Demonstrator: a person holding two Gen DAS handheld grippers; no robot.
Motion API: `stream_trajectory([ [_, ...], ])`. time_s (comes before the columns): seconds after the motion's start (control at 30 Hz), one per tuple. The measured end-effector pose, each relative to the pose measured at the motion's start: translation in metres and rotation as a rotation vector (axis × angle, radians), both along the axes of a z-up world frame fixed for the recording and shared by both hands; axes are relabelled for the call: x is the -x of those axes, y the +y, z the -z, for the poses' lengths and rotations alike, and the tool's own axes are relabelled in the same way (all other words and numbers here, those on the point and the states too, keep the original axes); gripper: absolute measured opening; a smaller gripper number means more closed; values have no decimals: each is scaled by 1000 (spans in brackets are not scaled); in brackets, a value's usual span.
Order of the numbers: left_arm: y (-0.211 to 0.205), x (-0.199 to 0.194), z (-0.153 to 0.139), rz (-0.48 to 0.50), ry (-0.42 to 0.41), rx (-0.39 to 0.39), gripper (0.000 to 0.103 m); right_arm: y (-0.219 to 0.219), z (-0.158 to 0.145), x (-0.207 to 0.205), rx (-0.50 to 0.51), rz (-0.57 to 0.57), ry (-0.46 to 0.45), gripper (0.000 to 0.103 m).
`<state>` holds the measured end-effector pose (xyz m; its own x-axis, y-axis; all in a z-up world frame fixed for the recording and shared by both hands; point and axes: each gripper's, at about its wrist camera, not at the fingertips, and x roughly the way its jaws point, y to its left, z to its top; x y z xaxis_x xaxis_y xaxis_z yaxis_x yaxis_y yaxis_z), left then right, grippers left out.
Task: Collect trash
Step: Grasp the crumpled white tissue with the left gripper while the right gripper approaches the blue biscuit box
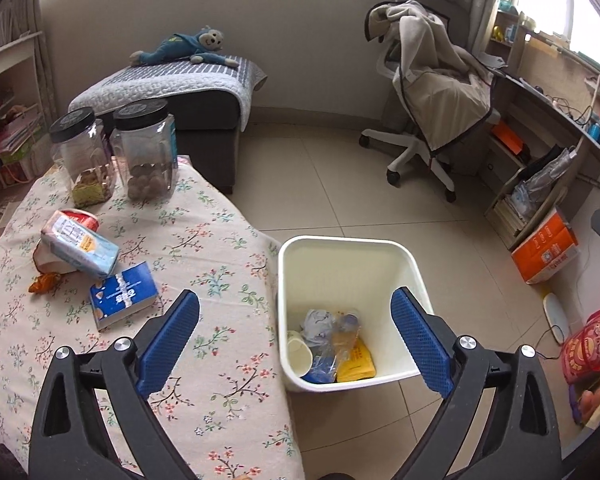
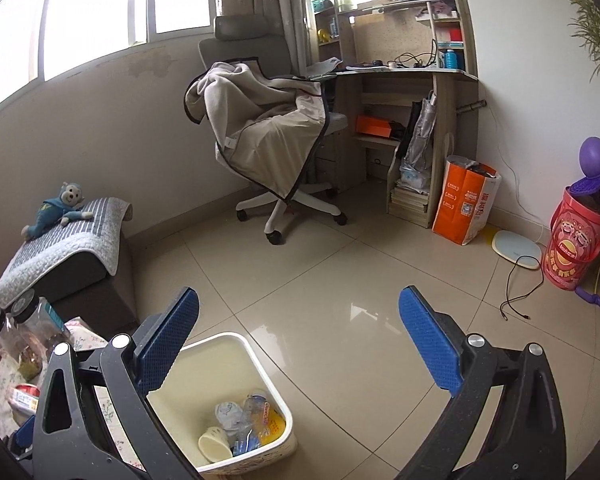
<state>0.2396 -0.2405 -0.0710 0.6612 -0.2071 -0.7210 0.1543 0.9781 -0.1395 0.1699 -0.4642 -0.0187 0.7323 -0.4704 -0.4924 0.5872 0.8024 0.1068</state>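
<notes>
A white waste bin (image 1: pixel 340 264) stands on the floor by the table's edge. It holds a paper cup (image 1: pixel 299 354), a crushed plastic bottle (image 1: pixel 346 332), a yellow packet (image 1: pixel 358 364) and crumpled paper. My left gripper (image 1: pixel 296 300) hangs open over the bin's near left side, nothing between its blue pads. On the floral tablecloth (image 1: pixel 220 360) lie a blue booklet-like pack (image 1: pixel 124 296), a pale blue packet (image 1: pixel 80 246) and an orange wrapper (image 1: pixel 44 282). My right gripper (image 2: pixel 300 298) is open and empty above the floor tiles, with the bin (image 2: pixel 220 344) at its lower left.
Two black-lidded clear jars (image 1: pixel 144 152) stand at the table's far end. Beyond are a padded stool with a plush monkey (image 1: pixel 192 46), a swivel chair (image 2: pixel 276 132) draped in a blanket, and a desk (image 2: pixel 404 76). An orange bag (image 2: pixel 466 204), a red tin (image 2: pixel 576 240) and a loose cable (image 2: pixel 520 292) are on the floor.
</notes>
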Motion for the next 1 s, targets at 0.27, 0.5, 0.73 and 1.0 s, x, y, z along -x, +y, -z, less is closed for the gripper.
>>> stream_trajectory([
  [0.27,80,21,33,-232,59,-41,94,55,6,-31,24,-176,101,96],
  [0.5,182,44,77,-561,216,-36,94,100,12,-52,32,-277,154,96],
  [0.73,236,52,126,-647,414,105,94,147,28,-79,-49,-403,234,96],
  [1.0,232,44,144,-544,446,88,72,204,63,-106,-56,-488,376,96],
])
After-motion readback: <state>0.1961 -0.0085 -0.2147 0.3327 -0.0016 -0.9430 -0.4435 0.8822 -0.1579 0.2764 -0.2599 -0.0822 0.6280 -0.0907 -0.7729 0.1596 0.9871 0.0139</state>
